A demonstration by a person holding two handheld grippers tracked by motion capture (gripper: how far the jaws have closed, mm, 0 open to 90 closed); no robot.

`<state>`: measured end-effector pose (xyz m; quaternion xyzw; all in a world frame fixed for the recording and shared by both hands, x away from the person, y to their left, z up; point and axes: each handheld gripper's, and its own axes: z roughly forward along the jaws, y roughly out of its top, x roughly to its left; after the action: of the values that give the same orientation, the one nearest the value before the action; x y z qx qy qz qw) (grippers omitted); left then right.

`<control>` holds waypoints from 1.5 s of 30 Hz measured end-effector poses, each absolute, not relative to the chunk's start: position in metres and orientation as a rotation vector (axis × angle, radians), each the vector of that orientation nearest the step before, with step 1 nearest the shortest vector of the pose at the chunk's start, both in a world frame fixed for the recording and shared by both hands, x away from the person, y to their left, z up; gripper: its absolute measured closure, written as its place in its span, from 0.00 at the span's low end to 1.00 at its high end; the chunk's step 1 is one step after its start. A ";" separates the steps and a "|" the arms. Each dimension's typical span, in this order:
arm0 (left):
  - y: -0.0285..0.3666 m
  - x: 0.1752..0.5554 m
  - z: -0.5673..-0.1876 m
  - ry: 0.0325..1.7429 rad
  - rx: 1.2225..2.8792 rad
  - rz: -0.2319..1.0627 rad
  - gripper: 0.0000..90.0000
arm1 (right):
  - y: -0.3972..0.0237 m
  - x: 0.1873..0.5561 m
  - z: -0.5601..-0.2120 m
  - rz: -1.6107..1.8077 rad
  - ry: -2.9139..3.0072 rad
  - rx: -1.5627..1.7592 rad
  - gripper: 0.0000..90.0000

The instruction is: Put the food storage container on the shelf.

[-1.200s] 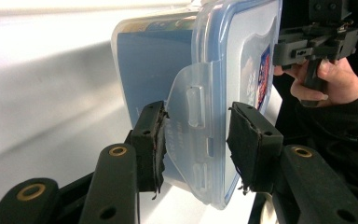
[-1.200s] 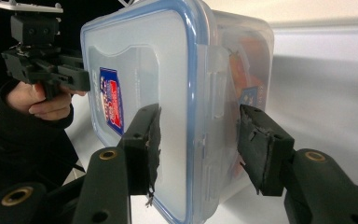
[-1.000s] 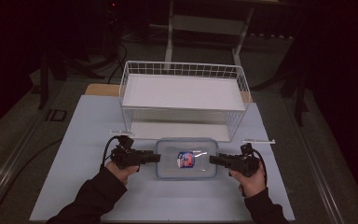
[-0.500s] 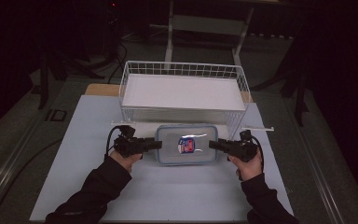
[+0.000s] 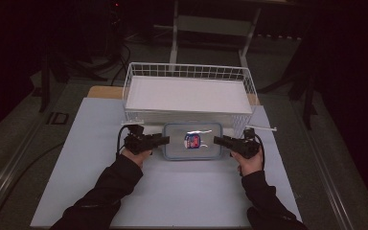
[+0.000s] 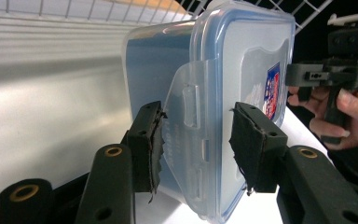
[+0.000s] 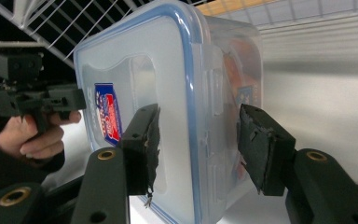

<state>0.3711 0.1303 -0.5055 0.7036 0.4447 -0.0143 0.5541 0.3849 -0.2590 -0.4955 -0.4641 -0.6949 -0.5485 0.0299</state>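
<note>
White tabletop [image 5: 100,158] is carrying two things. Wire basket [image 5: 188,93] is sitting at the far edge, its white floor showing. Clear lidded container [image 5: 192,140] with blue seal and red-blue label is lying flat just in front of the basket, near the middle. A brown board is showing under the sheet's far corners.

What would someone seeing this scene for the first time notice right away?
A clear lidded container with a blue seal and a red-and-blue label lies on the white table, flanked by the left hand-held gripper and the right hand-held gripper, one at each short end. Just behind it stands a white wire basket.
</note>
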 end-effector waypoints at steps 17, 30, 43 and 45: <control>0.123 0.386 -0.520 1.071 1.565 0.041 0.56 | -0.251 0.397 -0.506 -1.714 -2.169 -1.537 0.47; 0.110 0.393 -0.518 1.128 1.567 0.159 0.51 | -0.235 0.402 -0.501 -1.719 -2.276 -1.670 0.40; 0.120 0.361 -0.502 1.024 1.639 0.193 0.13 | -0.238 0.374 -0.490 -1.701 -2.420 -1.659 0.41; 0.122 0.353 -0.498 1.011 1.644 0.183 0.00 | -0.239 0.367 -0.486 -1.702 -2.436 -1.634 0.42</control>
<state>0.3533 0.1217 -0.4977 0.6992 0.4299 0.0777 0.5659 0.3669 -0.2387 -0.4863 -0.4781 -0.7128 -0.4978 -0.1247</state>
